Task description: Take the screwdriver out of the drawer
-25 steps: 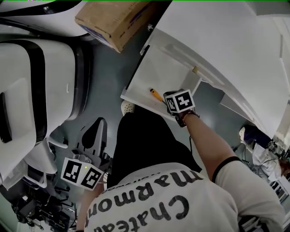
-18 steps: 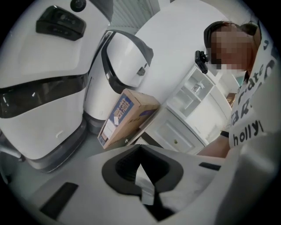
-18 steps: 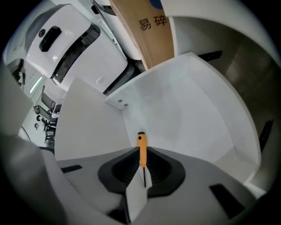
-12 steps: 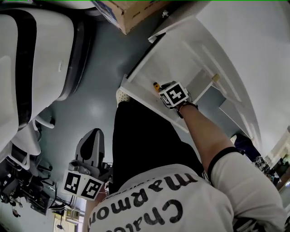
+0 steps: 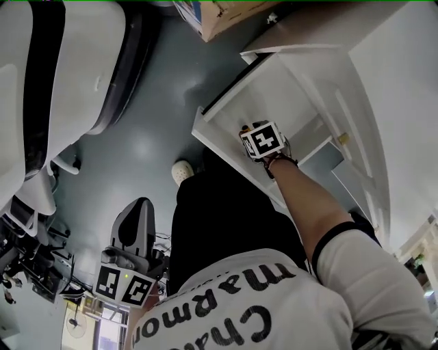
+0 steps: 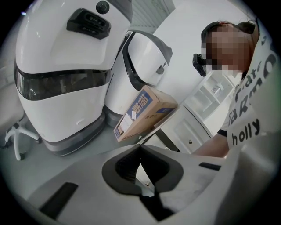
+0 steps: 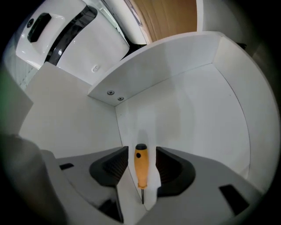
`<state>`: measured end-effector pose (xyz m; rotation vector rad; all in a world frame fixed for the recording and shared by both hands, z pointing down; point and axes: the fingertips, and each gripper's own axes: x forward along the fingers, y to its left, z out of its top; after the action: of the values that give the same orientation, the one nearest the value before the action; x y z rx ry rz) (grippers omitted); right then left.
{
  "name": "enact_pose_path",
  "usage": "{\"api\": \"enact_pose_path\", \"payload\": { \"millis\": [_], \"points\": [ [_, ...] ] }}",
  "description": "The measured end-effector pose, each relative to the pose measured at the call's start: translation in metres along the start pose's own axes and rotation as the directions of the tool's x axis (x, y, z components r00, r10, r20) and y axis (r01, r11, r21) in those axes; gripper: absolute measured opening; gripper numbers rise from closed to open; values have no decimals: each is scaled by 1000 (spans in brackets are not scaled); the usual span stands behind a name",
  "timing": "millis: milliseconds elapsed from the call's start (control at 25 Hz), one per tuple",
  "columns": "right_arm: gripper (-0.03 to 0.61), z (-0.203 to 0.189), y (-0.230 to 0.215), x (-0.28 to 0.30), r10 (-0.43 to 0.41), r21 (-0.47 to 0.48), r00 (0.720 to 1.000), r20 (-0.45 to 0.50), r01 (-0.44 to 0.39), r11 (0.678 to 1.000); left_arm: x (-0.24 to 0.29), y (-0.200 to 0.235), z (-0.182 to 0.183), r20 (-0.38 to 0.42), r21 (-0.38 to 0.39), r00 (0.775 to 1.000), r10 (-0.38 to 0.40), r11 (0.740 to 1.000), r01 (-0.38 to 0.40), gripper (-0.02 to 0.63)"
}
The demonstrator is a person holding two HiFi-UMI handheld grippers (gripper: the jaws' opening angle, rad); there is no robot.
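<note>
An orange-handled screwdriver (image 7: 140, 165) with a black cap lies on the floor of the open white drawer (image 5: 236, 102), close to its left wall (image 7: 74, 118). My right gripper (image 7: 141, 154) points steeply down into the drawer. Its jaws have just been opening and now stand open on either side of the handle, with a gap at each pad. In the head view its marker cube (image 5: 263, 140) covers the screwdriver. My left gripper (image 5: 139, 205) hangs low at the person's left side over the grey floor, shut and empty, pads (image 6: 131, 165) meeting.
A cardboard box (image 5: 219, 14) sits on the cabinet beside the drawer. Large white rounded machines (image 5: 68, 68) fill the left. A chair base (image 5: 65, 160) and cables lie at lower left. The person's shoe (image 5: 181, 171) is below the drawer front.
My right gripper has sunk into the drawer over the screwdriver, which its marker cube now hides in the head view. My left gripper has dropped a little lower.
</note>
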<state>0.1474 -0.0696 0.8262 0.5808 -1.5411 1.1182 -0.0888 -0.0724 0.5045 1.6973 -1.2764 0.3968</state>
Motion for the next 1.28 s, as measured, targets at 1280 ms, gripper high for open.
{"api": "enact_pose_path", "payload": {
  "millis": [1280],
  "points": [
    [112, -4, 10, -111, -185, 287, 938, 291, 99, 953, -64, -52, 40, 96, 221, 980, -175, 963, 151, 23]
  ]
}}
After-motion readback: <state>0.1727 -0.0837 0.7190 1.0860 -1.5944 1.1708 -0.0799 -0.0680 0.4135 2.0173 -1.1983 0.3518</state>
